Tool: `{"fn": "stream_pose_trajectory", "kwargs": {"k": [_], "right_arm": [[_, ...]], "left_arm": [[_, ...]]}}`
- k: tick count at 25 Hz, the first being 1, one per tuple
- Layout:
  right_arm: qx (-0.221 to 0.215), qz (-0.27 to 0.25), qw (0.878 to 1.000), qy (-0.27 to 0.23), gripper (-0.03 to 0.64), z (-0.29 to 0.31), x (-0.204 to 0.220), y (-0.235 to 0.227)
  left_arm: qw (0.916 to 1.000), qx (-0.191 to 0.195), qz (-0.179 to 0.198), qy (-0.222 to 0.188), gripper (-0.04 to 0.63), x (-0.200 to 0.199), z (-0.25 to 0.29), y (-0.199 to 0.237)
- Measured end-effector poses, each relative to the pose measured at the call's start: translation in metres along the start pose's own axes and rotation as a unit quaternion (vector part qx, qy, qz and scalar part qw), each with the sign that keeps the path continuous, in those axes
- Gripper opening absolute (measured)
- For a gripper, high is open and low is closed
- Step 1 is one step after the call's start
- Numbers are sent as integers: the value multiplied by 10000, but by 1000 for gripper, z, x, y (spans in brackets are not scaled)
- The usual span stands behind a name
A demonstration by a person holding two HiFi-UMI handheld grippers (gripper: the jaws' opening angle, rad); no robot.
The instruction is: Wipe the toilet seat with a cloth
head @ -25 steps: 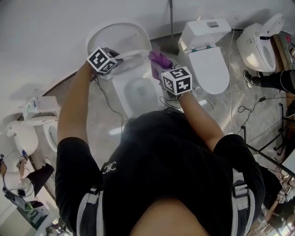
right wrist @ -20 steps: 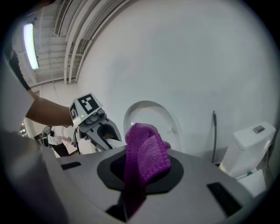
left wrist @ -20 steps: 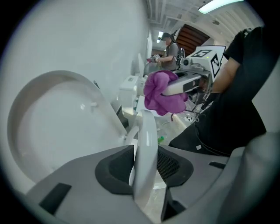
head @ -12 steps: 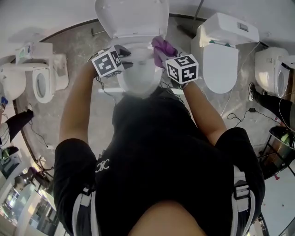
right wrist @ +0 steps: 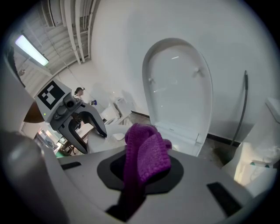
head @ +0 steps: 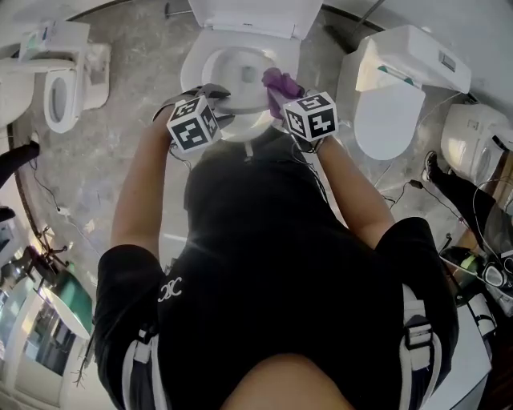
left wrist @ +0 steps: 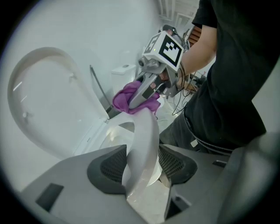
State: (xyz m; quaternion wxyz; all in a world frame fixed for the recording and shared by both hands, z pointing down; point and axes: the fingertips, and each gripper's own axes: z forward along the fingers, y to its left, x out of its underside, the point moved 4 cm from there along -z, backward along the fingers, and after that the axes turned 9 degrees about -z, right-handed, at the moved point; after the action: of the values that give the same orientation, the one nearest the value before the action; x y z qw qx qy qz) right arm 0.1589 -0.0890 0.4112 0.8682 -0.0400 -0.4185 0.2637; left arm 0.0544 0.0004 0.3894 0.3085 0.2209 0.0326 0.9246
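- The toilet seat (head: 195, 70) lies down on the bowl. Seen from my head view, its long axis runs 12 to 6 o'clock, with the raised lid (head: 252, 16) at 12 and me at 6.
- The purple cloth (head: 280, 82) sits at the ring's 3 to 4 o'clock edge. It looks to be on the rim, though I can't be sure of contact.
- My right gripper (head: 282, 94) has its jaws clamped on the cloth, which bunches up between the pads in the right gripper view (right wrist: 146, 153). This is the nearer hand, and I judge the wipe should run along the ring from there.
- My left gripper (head: 215, 98) is at about 8 o'clock, and its jaws are opening. The seat's rim (left wrist: 144, 144) stands between the pads in the left gripper view, and I judge they no longer pinch it.
- That gripper needs to back off toward 8 o'clock before the cloth comes round.
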Motion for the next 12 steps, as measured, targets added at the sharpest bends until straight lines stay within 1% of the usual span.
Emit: {"fn": "stream_pose_trajectory", "kwargs": {"k": [1,3,5,6,8,12], "right_arm": [[-44,-16,9999,91,52,4,6,3],[-97,-21,9997,238,52,12,18,9],[-87,-8,9992,398,52,19,30,15],[-56,-11,9988,494,52,23,36,19],[42,-48,9975,705,52,32,51,27],[301,-181,9936,1075,52,53,84,43]], "left_arm": [[9998,8,-171,-77,202,4,1,-4],[9971,68,-688,-333,202,13,0,-9],[9913,133,-1169,-594,201,26,1,-14],[9884,158,-1344,-689,199,34,4,-18],[9839,192,-1594,-788,192,51,16,-26],[9789,154,-1887,-764,190,80,45,-43]]}}
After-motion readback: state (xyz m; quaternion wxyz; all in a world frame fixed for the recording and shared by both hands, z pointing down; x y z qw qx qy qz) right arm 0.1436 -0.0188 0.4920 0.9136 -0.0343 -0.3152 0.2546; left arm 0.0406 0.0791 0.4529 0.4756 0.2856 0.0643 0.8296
